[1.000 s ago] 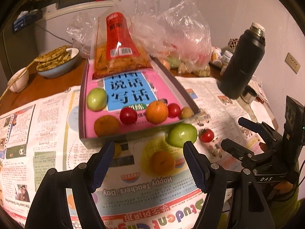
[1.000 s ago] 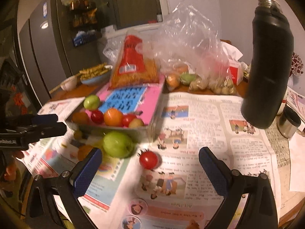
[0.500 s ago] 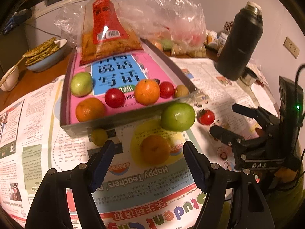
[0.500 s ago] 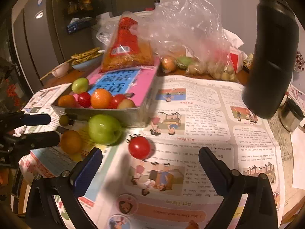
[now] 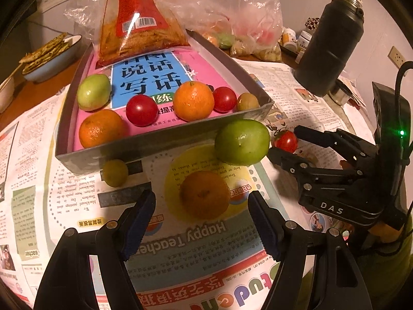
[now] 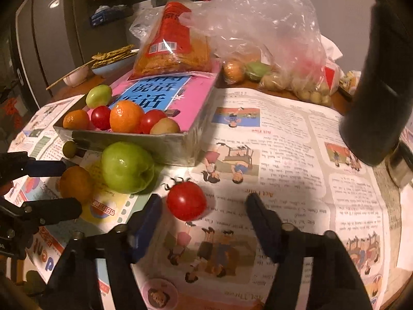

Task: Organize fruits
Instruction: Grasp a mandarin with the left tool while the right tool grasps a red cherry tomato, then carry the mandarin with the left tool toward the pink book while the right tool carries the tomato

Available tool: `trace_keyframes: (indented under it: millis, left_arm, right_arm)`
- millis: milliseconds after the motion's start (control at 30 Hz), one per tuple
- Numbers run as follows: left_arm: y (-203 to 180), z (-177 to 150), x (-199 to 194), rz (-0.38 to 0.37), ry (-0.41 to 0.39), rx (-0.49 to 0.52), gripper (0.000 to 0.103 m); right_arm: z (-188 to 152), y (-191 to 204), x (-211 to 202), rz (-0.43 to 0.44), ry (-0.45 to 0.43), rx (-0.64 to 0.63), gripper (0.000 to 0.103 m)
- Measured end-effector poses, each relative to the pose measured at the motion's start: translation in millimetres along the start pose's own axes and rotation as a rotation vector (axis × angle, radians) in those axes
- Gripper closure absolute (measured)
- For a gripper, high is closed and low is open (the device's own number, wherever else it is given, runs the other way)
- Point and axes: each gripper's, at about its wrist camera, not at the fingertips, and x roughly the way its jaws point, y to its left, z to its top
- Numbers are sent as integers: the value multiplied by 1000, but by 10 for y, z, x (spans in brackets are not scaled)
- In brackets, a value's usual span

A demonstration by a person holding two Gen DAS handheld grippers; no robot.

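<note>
A grey tray [image 5: 155, 142] lined with a pink book holds oranges, red tomatoes and green fruits. In front of it on the newspaper lie an orange [image 5: 205, 193], a green apple [image 5: 242, 142], a red tomato [image 6: 186, 200] and a small green fruit [image 5: 114, 173]. My left gripper [image 5: 201, 206] is open, and the orange sits just ahead between its fingertips, untouched. My right gripper [image 6: 204, 204] straddles the tomato; its jaws are closing, with a gap still on the right side. In the left wrist view the right gripper [image 5: 284, 144] reaches the tomato [image 5: 285, 140] from the right.
A tall black flask [image 5: 330, 46] stands at the right. Behind the tray are a red snack bag [image 5: 139, 20] and a clear plastic bag [image 5: 232, 18] of fruit. A bowl of flatbread [image 5: 49, 56] sits at the far left. Newspaper [image 6: 284, 142] covers the table.
Both grippers have come down and closer to the loose fruit. The right jaws have narrowed around the tomato. The left jaws keep their width, now beside the orange.
</note>
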Motion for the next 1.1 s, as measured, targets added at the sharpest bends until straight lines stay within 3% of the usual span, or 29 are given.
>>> trace_keyframes:
  millis: [100, 233, 300, 367, 700, 1100]
  left_arm:
    - [-6, 6, 27, -11, 2, -3, 32]
    - [-21, 18, 69, -30, 8, -3, 48]
    - [-31, 29, 77, -31, 1, -2, 52]
    - [-39, 39, 76, -31, -2, 2, 62]
    - [79, 69, -70, -45, -37, -34, 63]
    - [325, 387, -383, 16, -140, -66, 63]
  right_arm:
    - [14, 27, -2, 13, -11, -10, 60]
    - [13, 23, -8, 28, -16, -3, 72]
    - [12, 3, -18, 38, -20, 11, 73]
    - [11, -7, -26, 47, -23, 17, 73]
    - [7, -68, -108, 80, -54, 53, 73]
    - [256, -20, -374, 122, -147, 50, 73]
